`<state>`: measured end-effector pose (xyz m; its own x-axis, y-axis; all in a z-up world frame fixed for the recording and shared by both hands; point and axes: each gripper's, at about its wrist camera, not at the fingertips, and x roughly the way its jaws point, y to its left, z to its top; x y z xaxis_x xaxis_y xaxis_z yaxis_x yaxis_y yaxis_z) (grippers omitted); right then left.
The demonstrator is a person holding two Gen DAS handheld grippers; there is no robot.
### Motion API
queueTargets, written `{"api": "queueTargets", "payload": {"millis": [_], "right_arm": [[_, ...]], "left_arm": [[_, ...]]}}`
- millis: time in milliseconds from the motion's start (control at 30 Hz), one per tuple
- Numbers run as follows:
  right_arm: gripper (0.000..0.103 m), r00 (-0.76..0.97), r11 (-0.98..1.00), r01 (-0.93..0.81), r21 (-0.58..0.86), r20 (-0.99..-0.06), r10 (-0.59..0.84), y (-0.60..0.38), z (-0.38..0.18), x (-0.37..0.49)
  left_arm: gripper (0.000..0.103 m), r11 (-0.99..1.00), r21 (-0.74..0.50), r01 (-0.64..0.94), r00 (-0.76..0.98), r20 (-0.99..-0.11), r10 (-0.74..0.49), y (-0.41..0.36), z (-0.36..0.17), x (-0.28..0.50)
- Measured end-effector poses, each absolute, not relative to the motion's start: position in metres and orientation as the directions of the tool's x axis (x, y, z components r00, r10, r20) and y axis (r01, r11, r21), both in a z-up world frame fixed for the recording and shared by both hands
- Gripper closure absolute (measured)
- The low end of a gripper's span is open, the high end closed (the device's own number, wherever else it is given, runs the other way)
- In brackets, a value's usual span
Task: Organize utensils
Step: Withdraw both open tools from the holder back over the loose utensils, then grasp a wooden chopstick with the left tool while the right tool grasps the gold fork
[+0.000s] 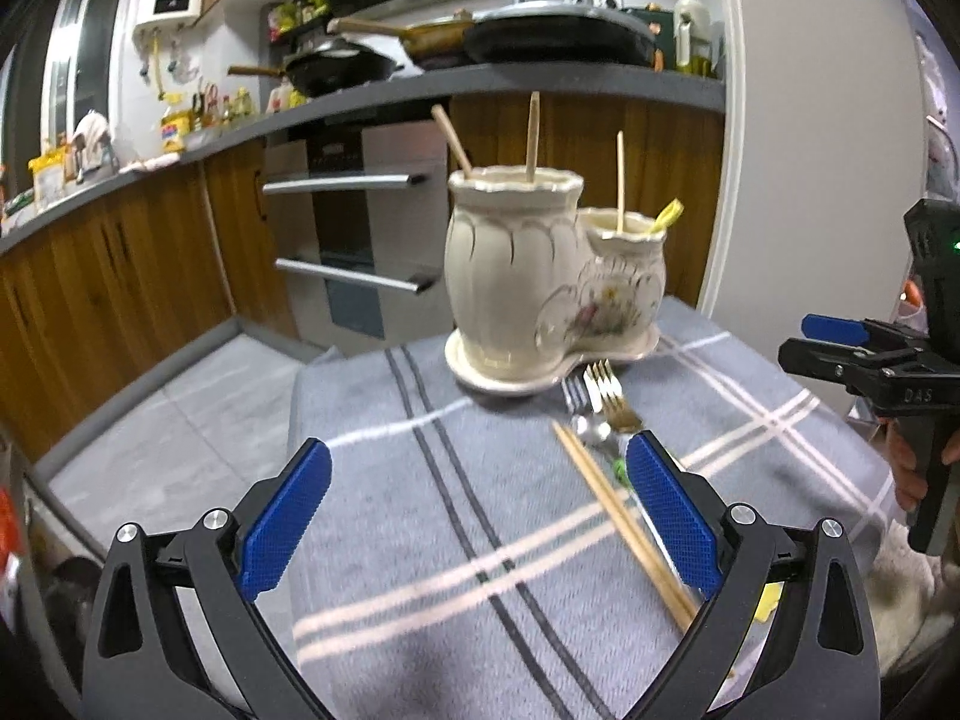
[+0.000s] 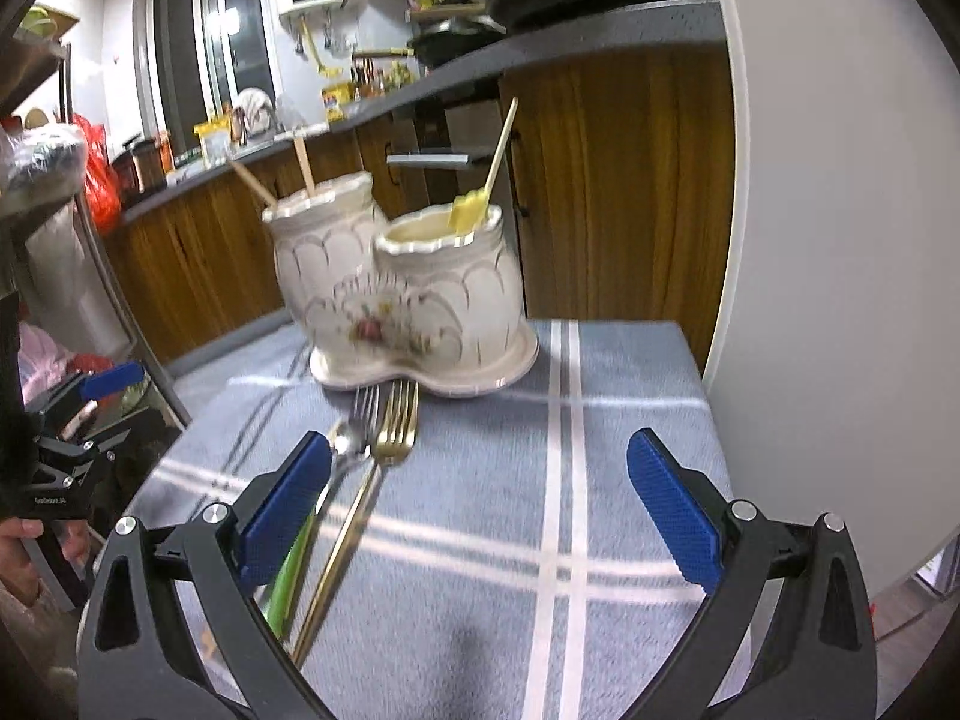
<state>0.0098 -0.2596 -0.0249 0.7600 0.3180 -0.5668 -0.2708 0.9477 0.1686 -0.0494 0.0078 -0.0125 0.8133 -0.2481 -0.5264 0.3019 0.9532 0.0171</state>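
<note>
Both the left hand-held gripper (image 1: pixel 477 507) and right hand-held gripper (image 2: pixel 480 504) hover level, jaws spread wide, empty. Forks (image 2: pixel 393 420) lie at 11 o'clock from the right one, before the ceramic holder (image 2: pixel 396 294).

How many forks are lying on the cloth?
2. A silver fork and a gold fork lie side by side on the cloth, tines toward the ceramic holder. More may be hidden inside the holder.
</note>
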Motion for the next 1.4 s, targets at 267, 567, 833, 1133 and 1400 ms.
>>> {"api": "queueTargets", "payload": {"millis": [267,567,833,1133,1400], "right_arm": [[0.006,0.681,0.949,-0.284,0.137,-0.668,0.3,-0.236,-0.042,0.015],[0.024,0.607,0.946,-0.29,0.147,-0.736,0.3,-0.215,-0.057,0.021],[0.045,0.572,0.936,-0.321,0.143,-0.758,0.313,-0.205,-0.061,0.019],[0.049,0.568,0.934,-0.332,0.128,-0.764,0.306,-0.2,-0.061,0.022],[0.062,0.547,0.929,-0.35,0.124,-0.777,0.31,-0.186,-0.064,0.031]], "left_arm": [[0.005,0.965,0.029,0.262,0.777,-0.599,-0.193,-0.005,-0.026,-0.046],[0.007,0.968,-0.012,0.252,0.681,-0.708,-0.186,-0.021,-0.047,-0.032],[0.021,0.96,-0.015,0.279,0.628,-0.754,-0.194,-0.035,-0.06,-0.028],[0.024,0.96,-0.026,0.278,0.609,-0.769,-0.197,-0.037,-0.064,-0.025],[0.046,0.957,-0.011,0.291,0.608,-0.77,-0.194,-0.045,-0.062,-0.014]]}}
